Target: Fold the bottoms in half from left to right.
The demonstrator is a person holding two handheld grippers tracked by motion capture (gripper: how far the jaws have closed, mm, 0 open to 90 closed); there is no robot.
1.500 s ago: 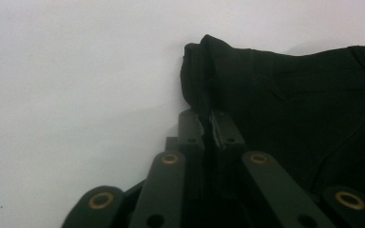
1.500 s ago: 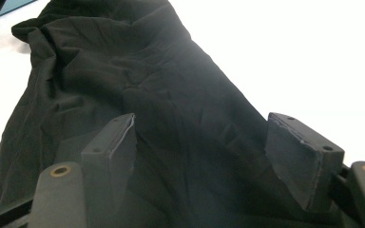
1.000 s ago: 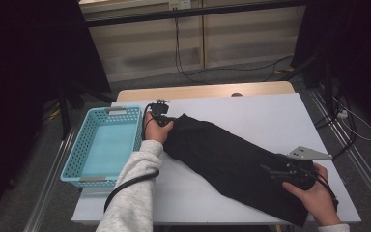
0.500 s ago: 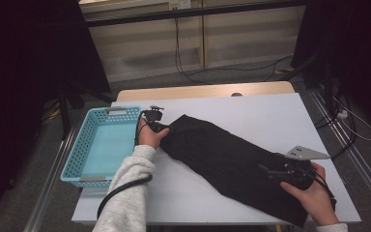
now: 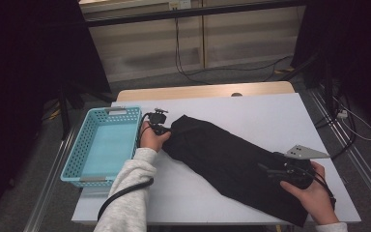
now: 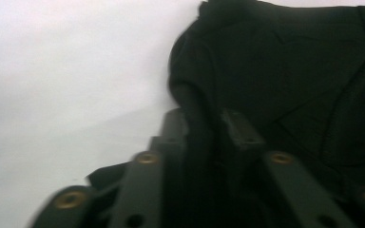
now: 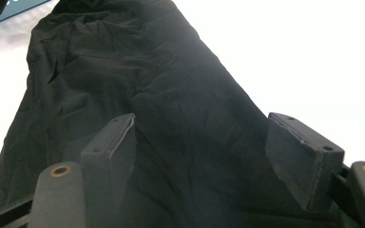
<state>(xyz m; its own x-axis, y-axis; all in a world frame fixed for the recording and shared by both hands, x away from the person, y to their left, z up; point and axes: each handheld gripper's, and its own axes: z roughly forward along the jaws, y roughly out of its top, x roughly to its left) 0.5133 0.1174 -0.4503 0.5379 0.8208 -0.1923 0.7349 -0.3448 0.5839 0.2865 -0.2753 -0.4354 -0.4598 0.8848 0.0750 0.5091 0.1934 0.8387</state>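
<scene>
A long black garment [image 5: 232,159] lies slantwise across the white table [image 5: 270,116], from beside the basket to the near right corner. My left gripper [image 5: 166,131] is at its far left end. Its jaws have just been closing, and in the left gripper view [image 6: 202,118] they pinch a fold of the black cloth [image 6: 290,71]. My right gripper [image 5: 270,169] rests on the garment's near right end with its jaws wide apart. In the right gripper view [image 7: 202,137] the cloth [image 7: 123,57] lies flat between and below the pads, unpinched.
An empty light-blue mesh basket [image 5: 121,115] stands at the table's left edge, just left of my left hand. A grey three-cornered plate [image 5: 306,152] sticks out above my right gripper. Bare white table lies beyond and in front of the garment.
My left hand has shifted slightly at the garment's left end, and that end has been tugged a little. The right hand has not moved.
</scene>
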